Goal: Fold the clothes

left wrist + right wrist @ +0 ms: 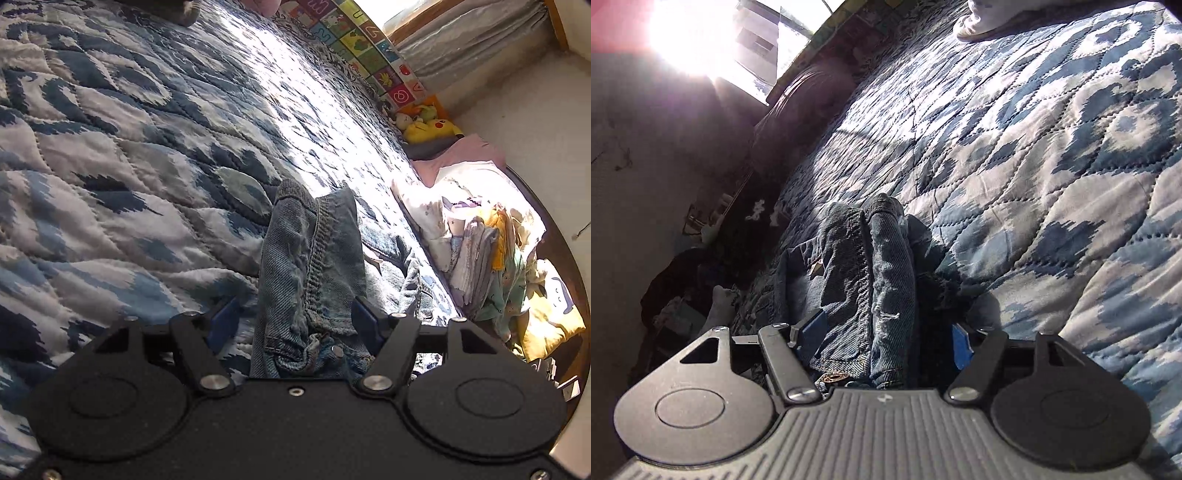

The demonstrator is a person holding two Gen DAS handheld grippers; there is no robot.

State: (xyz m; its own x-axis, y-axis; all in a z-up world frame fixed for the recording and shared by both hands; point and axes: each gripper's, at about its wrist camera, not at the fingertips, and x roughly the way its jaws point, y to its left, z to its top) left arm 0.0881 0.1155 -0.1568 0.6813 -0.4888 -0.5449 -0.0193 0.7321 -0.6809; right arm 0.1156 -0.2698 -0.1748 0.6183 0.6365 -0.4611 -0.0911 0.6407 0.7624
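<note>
Nearest to me, I am holding my left gripper [299, 317] with its blue pads set apart on either side of a bunched length of denim garment [310, 266]. The pads are not meeting each other; whether they are truly pressing the cloth or only bracketing it I cannot tell for certain, though the fabric is standing up between them as if gripped. A metal rivet and a thick seam are showing close to the gripper body, which suggests a waistband or pocket edge.

My right gripper [882, 336] is doing much the same: its pads are standing apart with a thick roll of the same denim rising between them, a frayed spot showing on the cloth. Here too I am judging it held rather than seeing the pinch itself.

Just beyond the fingers, the rest of the garment is trailing down onto the blue-and-white quilt [122, 177], rumpled and not laid flat. So I am reading the fold as barely begun: the piece is lifted, with spreading, creasing and stacking all left to do.

Farther off along the bed's edge, a pile of clothes [487, 258] is sitting, and beyond it a yellow plush toy [432, 129].
</note>
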